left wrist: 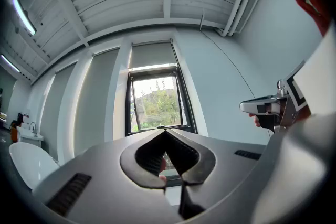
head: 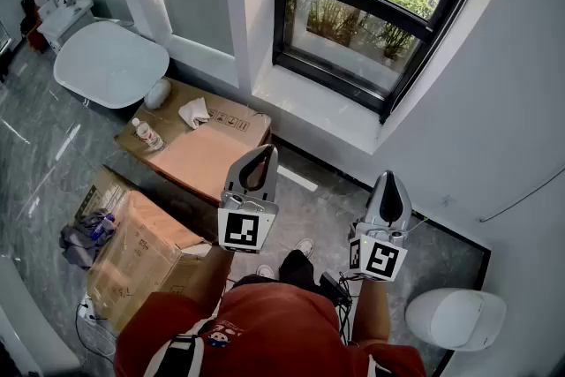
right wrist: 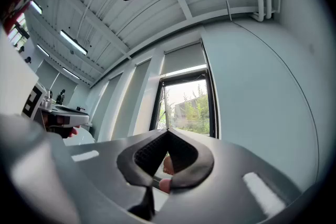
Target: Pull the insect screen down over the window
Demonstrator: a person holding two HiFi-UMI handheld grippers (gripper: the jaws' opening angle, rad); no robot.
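The window [head: 353,26] runs off the head view's top edge, its upper part unseen.

L claw [head: 261,156] & R claw [head: 389,187] both closed, empty, side by side.

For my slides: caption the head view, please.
Person holds left gripper and right gripper, both shut and empty, before the window.

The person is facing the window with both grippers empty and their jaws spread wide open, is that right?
Not quite: the jaws are shut, not wide open. The left gripper view shows the left gripper with its tips meeting, and the right gripper view shows the same for the right gripper. The rest holds: both are empty, and the person faces the window.
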